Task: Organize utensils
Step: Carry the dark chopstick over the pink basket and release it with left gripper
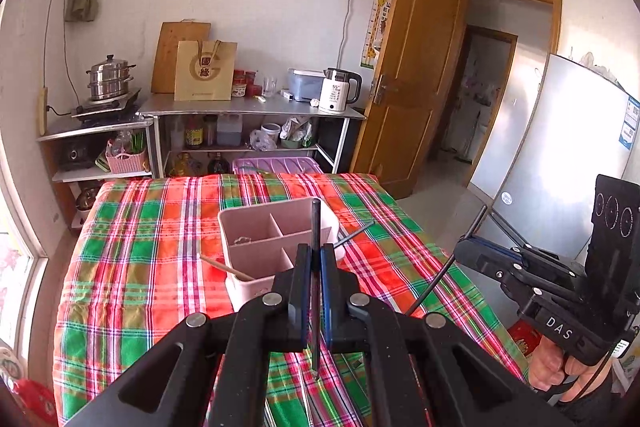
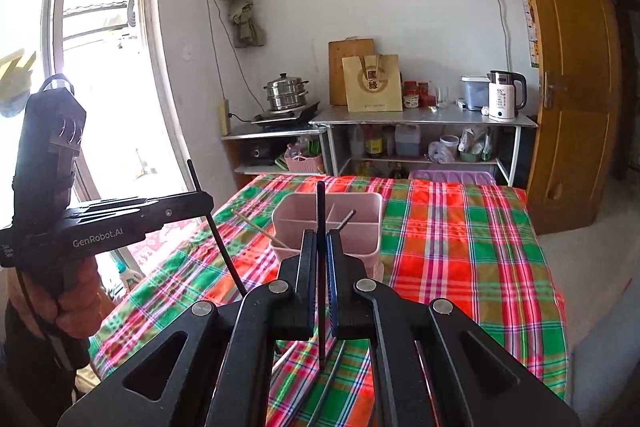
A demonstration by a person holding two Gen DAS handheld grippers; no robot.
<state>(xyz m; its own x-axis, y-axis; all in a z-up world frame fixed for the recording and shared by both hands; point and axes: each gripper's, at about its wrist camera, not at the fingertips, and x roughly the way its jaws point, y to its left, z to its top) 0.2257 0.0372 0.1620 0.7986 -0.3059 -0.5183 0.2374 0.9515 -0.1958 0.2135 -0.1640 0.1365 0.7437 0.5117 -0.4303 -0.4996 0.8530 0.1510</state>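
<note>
In my left wrist view the pink organizer [image 1: 276, 247] stands on the plaid counter [image 1: 152, 267] straight ahead of and below my left tongs [image 1: 316, 267], which are clamped on a black chopstick [image 1: 316, 227] standing nearly upright. In my right wrist view the organizer [image 2: 328, 227] lies ahead and a little lower; my right tongs [image 2: 321, 259] are clamped on a second black chopstick [image 2: 321, 211], also upright. Both hands seem about equally near.

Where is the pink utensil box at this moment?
The pink box stands on the plaid tablecloth, near the middle in both wrist views, just beyond the gripper tips. A wooden chopstick leans out of its left side.
</note>
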